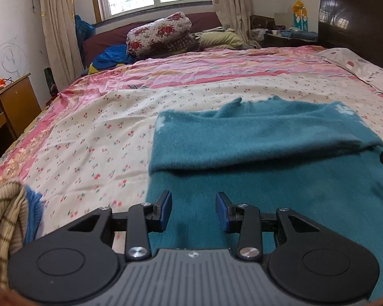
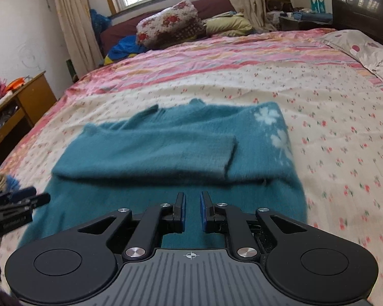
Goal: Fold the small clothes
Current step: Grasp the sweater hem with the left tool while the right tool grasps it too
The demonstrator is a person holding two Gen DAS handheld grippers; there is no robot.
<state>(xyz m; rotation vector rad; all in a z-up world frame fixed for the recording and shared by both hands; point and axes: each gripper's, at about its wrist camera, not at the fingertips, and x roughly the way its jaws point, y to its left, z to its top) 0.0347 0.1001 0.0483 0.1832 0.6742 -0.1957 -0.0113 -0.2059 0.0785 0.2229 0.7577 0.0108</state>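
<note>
Teal sweater lying flat on the bed near its front edge, collar toward the far edge, folded sleeve crosswise. Left gripper, jaws partly apart and empty, hovers above the hem's left portion. Right gripper, jaws narrowly apart and empty, hovers above the hem.

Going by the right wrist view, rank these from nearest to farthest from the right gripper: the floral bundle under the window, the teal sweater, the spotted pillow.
From the right gripper:
1. teal sweater, directly beneath and ahead on the bed.
2. spotted pillow, far right by the headboard.
3. floral bundle, across the bed under the window.
</note>
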